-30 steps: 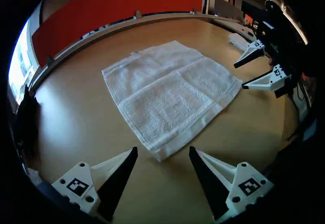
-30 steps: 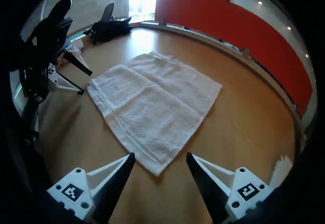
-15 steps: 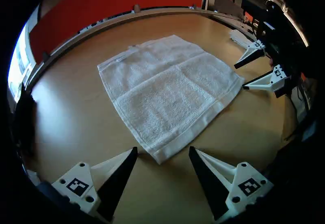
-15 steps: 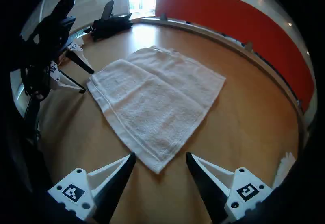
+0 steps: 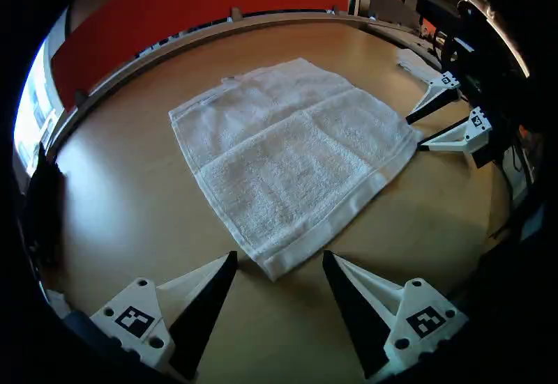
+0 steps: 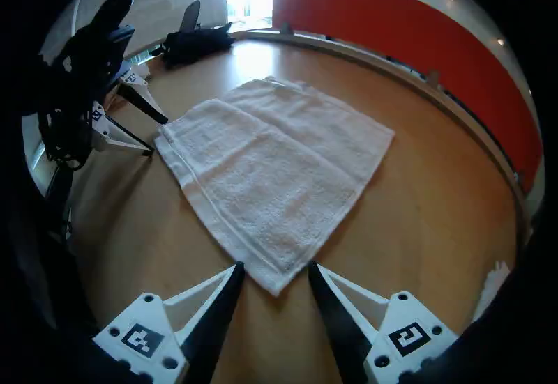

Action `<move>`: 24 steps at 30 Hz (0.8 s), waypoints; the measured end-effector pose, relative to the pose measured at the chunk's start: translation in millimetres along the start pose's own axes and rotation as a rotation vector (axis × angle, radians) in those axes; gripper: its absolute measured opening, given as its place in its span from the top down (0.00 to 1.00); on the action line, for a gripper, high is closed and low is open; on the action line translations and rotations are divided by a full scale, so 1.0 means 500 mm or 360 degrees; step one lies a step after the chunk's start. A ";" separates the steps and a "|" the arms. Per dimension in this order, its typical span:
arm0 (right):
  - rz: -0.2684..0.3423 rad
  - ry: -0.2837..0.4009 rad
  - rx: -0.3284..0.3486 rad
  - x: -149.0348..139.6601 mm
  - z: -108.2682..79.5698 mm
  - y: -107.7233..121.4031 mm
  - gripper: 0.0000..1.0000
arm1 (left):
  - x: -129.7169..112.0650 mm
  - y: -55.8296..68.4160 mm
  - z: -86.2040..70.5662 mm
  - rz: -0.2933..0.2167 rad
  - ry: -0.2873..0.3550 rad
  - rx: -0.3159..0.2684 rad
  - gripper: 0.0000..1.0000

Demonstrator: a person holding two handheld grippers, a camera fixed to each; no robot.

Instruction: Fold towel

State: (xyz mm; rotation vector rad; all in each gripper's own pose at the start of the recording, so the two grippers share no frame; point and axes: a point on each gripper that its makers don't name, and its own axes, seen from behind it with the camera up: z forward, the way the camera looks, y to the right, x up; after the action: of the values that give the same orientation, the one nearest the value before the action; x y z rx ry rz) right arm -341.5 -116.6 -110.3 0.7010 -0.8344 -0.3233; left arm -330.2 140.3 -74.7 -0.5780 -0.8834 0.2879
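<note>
A white towel [image 5: 293, 154] lies folded flat on the wooden table [image 5: 125, 196]. In the left gripper view its near corner reaches in between the fingertips of my left gripper [image 5: 279, 262], which stands open just above the table. My right gripper [image 5: 413, 134] shows at the towel's right-hand corner. In the right gripper view the towel [image 6: 279, 168] points a corner into the gap of my right gripper [image 6: 275, 272], whose jaws are partly drawn in and still apart from the cloth. My left gripper [image 6: 159, 136] is open at the towel's left corner there.
A red partition [image 5: 195, 8] runs behind the table's curved far edge. A black bag [image 6: 199, 39] sits at the far end near the window. More white cloth [image 5: 418, 63] lies beyond my right gripper, and a white scrap [image 6: 492, 283] near the table edge.
My right gripper has slid forward over the towel's corner and its fingers have narrowed. My left gripper has barely moved and stays equally wide.
</note>
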 end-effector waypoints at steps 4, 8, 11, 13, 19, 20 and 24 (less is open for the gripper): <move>0.0006 0.0002 0.0000 0.000 0.000 -0.003 0.36 | 0.000 0.004 0.000 0.0004 -0.0007 -0.0001 0.16; 0.0006 -0.0001 0.0003 -0.001 0.000 -0.004 0.44 | 0.000 0.009 0.000 0.0007 -0.0017 -0.0004 0.26; 0.0006 -0.0007 0.0005 -0.001 0.000 -0.005 0.52 | 0.001 0.012 0.001 0.0004 -0.0021 -0.0003 0.35; 0.0007 -0.0010 0.0005 -0.001 0.000 -0.004 0.60 | 0.002 0.014 0.001 -0.0001 -0.0024 0.0001 0.41; 0.0020 -0.0018 0.0010 0.000 0.000 -0.007 0.84 | 0.003 0.014 0.001 -0.0021 -0.0038 0.0016 0.67; 0.0023 -0.0020 0.0014 0.000 0.000 -0.008 0.86 | 0.004 0.012 0.001 -0.0027 -0.0041 0.0023 0.70; 0.0024 -0.0022 0.0035 0.002 -0.001 -0.017 0.87 | 0.006 0.007 0.001 -0.0062 -0.0052 0.0034 0.81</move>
State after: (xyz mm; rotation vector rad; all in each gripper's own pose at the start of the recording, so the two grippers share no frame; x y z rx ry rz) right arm -340.6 -123.2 -115.7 0.7134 -0.8574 -0.3064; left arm -328.7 144.7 -74.4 -0.5373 -0.9211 0.2718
